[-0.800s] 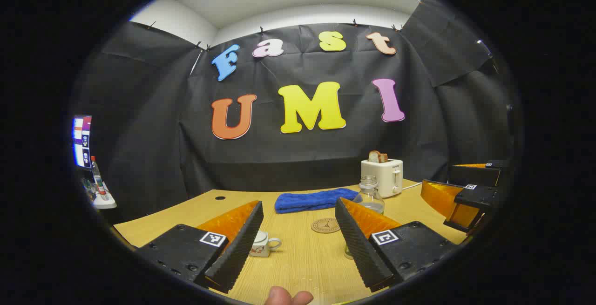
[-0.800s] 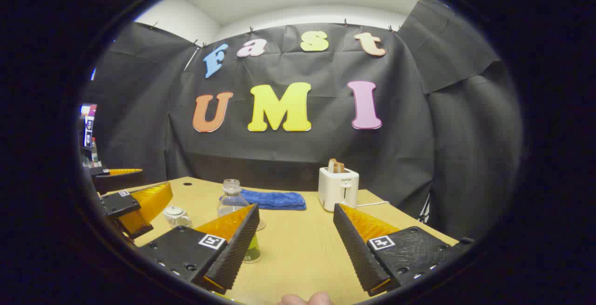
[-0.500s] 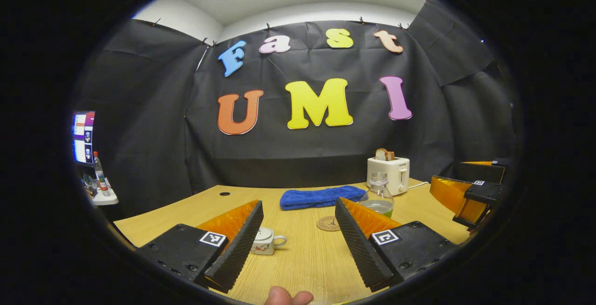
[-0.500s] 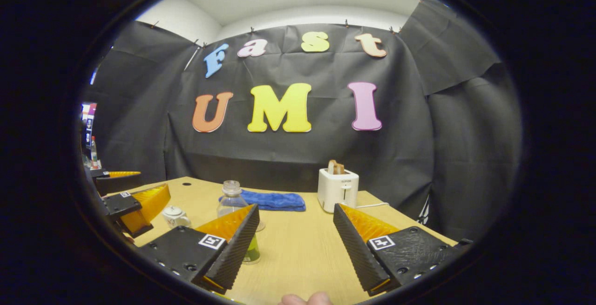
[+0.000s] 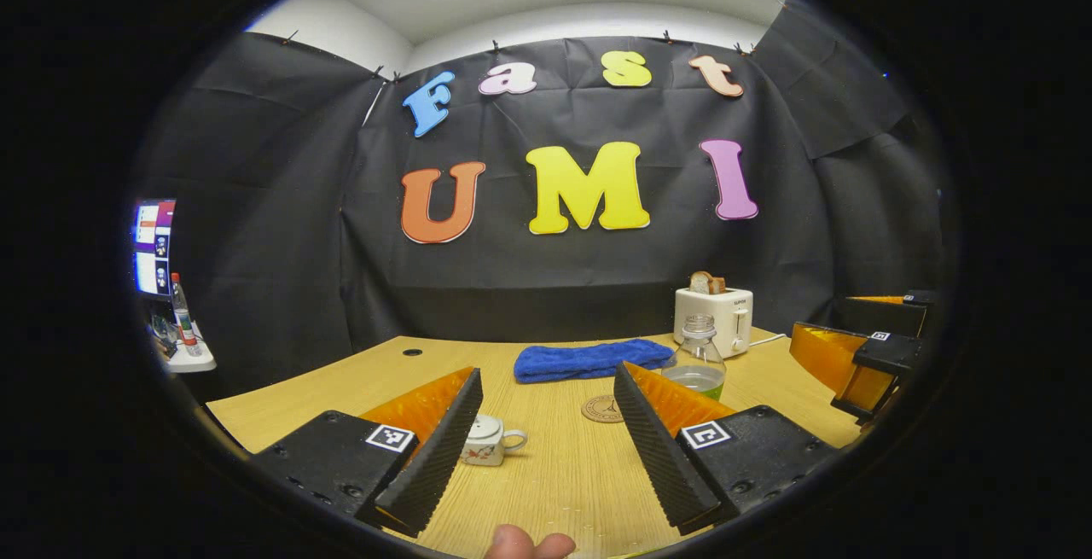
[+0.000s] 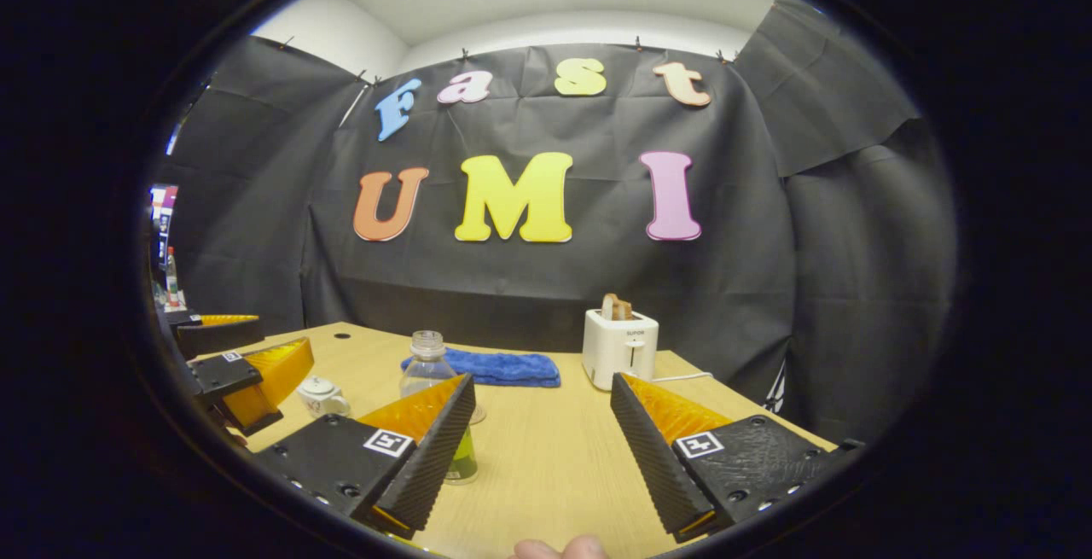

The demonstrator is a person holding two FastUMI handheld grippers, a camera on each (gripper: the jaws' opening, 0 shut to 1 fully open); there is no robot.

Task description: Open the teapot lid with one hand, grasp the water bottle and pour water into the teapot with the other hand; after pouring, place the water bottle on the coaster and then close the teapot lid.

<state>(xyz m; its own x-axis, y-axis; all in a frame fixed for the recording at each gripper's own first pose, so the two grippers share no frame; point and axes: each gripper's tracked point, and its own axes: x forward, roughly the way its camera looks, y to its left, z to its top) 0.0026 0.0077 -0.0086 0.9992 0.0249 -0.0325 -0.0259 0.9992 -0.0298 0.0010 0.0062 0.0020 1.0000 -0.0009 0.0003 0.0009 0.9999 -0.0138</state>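
Left gripper view looks along the left gripper (image 5: pixel 546 448), whose jaws stand spread wide with nothing between them, hovering above the pale wooden table (image 5: pixel 563 482); it seems held there to line up on the small white ceramic teapot (image 5: pixel 488 442), which sits at about 11 o'clock from the gap, just beside the left finger and apart from it, its domed lid still seated. The round brown coaster (image 5: pixel 604 408) lies bare at 1 o'clock, and the clear plastic water bottle (image 5: pixel 698 363), uncapped and partly filled, stands upright at 2 o'clock behind the right finger. In the right gripper view the right gripper (image 6: pixel 542 457) also hangs with jaws wide apart and empty, the same water bottle (image 6: pixel 426 367) at its 10 o'clock behind its left finger, probably so that a short shift would bracket it. The teapot (image 6: pixel 322 395) shows there at 9 o'clock, squat, with a knob on top and a small painted motif. A folded blue towel (image 6: pixel 499 367) and a white toaster (image 6: pixel 620 346) with bread in it stand at the far edge, clear of the work.
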